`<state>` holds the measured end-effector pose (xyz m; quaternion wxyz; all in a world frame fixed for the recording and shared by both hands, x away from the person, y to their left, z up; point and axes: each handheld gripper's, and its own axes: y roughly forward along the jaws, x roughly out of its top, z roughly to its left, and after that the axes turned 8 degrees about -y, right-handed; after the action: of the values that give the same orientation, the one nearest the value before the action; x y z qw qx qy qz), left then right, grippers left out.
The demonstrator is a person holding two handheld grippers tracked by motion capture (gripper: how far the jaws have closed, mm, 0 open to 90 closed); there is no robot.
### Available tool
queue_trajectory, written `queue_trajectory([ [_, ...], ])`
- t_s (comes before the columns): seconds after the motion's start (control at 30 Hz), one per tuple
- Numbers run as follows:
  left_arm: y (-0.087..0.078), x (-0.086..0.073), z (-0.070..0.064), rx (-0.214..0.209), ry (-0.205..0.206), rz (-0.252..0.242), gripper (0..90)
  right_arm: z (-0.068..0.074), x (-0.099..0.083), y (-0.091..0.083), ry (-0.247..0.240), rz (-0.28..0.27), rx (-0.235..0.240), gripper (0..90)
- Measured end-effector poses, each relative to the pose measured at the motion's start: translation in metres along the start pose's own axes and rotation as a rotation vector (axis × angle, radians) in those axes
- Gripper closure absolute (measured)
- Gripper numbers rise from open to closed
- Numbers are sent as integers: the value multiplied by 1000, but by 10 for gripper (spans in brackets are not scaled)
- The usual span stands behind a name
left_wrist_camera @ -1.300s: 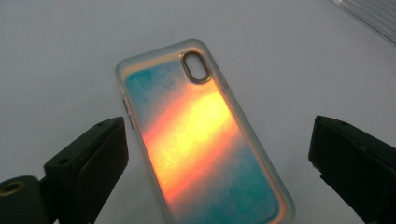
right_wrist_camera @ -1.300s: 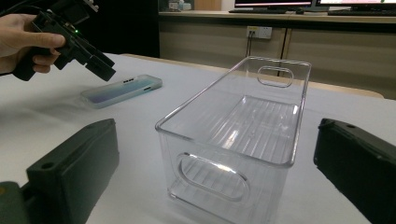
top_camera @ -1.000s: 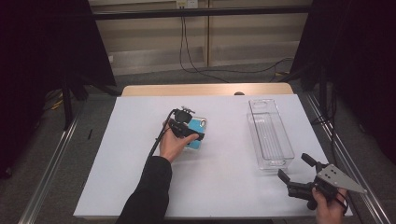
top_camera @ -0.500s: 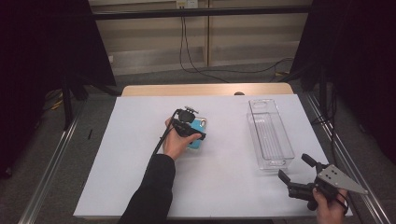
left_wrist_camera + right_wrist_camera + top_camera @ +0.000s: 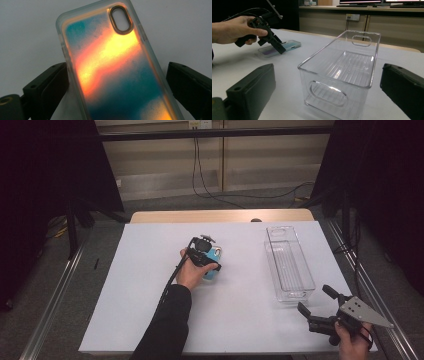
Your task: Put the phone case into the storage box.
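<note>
1. The left tongs [image 5: 216, 266] sit over a phone case [image 5: 112, 65] near the middle of the surface [image 5: 150, 300], pointing down at it; in the left gripper view the two black jaws stand spread, one on each side of the case, the left jaw close against its edge and the right jaw clear of it; whether the left one touches I cannot tell.
2. The right tongs [image 5: 315, 302] are held at the near right corner of the surface, jaws spread wide and holding nothing; a grey three-cornered plate [image 5: 362, 312] rides on top; the right gripper view looks along them at a clear bin [image 5: 342, 72].
3. The phone case lies flat on the surface, back up, with a clear rim, an oval camera opening and swirls of orange, yellow and teal; in the high view it shows as a blue patch [image 5: 214, 262] under the left hand [image 5: 190, 272].
4. The surface is white and matt, laid over a wooden top whose far edge [image 5: 220, 216] shows beyond it; metal rails run along both sides; the floor is grey, dark curtains hang left and right, a pale wall panel with a socket and trailing cables stands behind.
5. Count: two tongs, one phone case, one bin.
6. The clear bin [image 5: 289, 265] stands upright on the right half of the surface, well apart from the case, long side running away from the person; it has ribbed floor and oval handle cut-outs; nothing lies in it.
</note>
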<state>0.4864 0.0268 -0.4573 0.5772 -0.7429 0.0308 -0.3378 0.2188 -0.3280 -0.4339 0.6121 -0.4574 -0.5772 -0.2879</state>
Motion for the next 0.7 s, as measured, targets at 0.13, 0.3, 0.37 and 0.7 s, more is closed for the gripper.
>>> queue_trajectory([
  [0.13, 0, 0, 0, 2, 7, 9, 43, 1, 0, 0, -2, -1, 2, 0],
  [0.3, 0, 0, 0, 1, -9, 11, 41, 1, 0, 0, -3, 0, 1, 0],
  [0.37, 0, 0, 0, 7, -16, 17, 42, 0, 0, 0, -4, 0, 1, 0],
  [0.7, -4, 4, -5, 22, -35, 60, 115, 0, 0, -1, -5, 1, 3, 0],
])
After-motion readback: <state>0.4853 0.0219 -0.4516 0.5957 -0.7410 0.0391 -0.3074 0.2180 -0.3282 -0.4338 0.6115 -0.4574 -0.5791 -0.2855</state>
